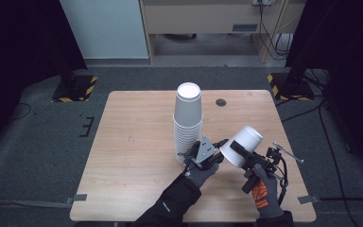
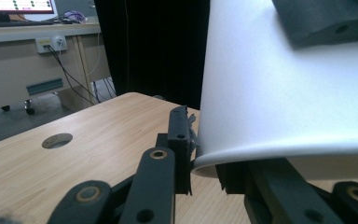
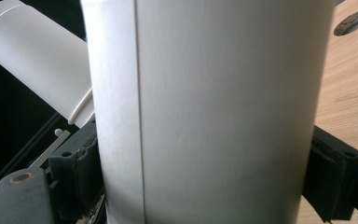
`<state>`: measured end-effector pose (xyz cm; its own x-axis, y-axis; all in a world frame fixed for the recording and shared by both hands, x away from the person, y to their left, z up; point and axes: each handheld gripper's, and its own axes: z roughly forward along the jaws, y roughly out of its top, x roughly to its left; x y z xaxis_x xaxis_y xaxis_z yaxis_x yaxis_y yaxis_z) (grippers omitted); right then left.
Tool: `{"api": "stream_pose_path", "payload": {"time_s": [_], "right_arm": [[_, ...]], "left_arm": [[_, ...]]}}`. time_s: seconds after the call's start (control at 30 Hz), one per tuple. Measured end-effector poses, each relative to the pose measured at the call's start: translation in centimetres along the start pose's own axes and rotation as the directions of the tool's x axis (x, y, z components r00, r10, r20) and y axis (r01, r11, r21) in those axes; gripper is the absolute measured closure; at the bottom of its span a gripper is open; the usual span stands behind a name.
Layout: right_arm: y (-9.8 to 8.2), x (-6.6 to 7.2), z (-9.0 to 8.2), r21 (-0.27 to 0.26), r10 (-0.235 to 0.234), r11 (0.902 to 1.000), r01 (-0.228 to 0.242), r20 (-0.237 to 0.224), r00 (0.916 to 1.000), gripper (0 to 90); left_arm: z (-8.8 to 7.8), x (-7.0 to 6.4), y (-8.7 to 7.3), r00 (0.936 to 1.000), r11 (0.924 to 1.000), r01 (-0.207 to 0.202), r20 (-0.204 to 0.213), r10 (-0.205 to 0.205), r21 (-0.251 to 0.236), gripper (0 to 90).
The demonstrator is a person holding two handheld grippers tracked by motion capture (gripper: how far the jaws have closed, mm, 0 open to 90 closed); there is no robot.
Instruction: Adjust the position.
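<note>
high view: right gripper (image 1: 240,150) holds cup (image 1: 244,144).

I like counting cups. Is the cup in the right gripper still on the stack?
No, the cup is tilted in the right gripper, apart from the stack.

We're in a lab or test room here, a recording setup by the look of it. A bare wooden table (image 1: 137,142) sits on grey carpet (image 1: 38,142), its spot marked with tape. Black curtains (image 1: 14,38) close off both sides, and stand bases striped yellow and black (image 1: 75,87) flank the far corners. Cables (image 1: 321,123) run across the floor, and a monitor (image 2: 17,6) glows on a bench behind.
</note>
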<state>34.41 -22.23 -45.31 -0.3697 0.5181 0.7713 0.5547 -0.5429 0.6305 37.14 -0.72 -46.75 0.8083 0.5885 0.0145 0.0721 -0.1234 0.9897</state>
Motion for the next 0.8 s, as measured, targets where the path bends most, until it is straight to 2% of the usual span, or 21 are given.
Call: {"api": "stream_pose_path", "payload": {"time_s": [0.23,0.27,0.47,0.53,0.67,0.8], "right_arm": [[0.0,-0.1,0.1,-0.006,-0.016,0.9999,0.016,0.006,0.9999,13.9],[0.0,-0.1,0.1,-0.006,-0.039,0.9992,0.039,0.007,0.9992,13.7],[0.0,0.0,0.3,-0.003,-0.079,0.9969,0.079,0.016,0.9968,12.3],[-0.1,0.0,0.2,0.001,-0.079,0.9969,0.079,0.018,0.9968,12.7],[-0.1,0.1,0.3,-0.007,-0.067,0.9977,0.067,0.015,0.9977,13.6],[-0.3,0.1,0.4,0.007,-0.06,0.9982,0.06,0.008,0.9981,13.7]], "left_arm": [[-0.5,-0.1,-0.4,0.9998,0.9999,0.003,0.018,-0.004,0.013,82.7],[-0.6,0.0,-0.5,0.9998,0.9998,0.003,0.021,-0.003,0.018,82.8],[-1.2,0.0,-0.7,0.9992,0.9996,0.003,0.04,-0.004,0.029,83.2],[-1.3,0.0,-0.7,0.9991,0.9996,0.004,0.042,-0.005,0.028,83.1],[-1.0,-0.1,-0.8,0.9992,0.9999,0.006,0.04,-0.007,0.015,79.2],[-0.5,-0.2,-0.8,0.9993,1.0,0.004,0.037,-0.004,0.002,73.0]]}}
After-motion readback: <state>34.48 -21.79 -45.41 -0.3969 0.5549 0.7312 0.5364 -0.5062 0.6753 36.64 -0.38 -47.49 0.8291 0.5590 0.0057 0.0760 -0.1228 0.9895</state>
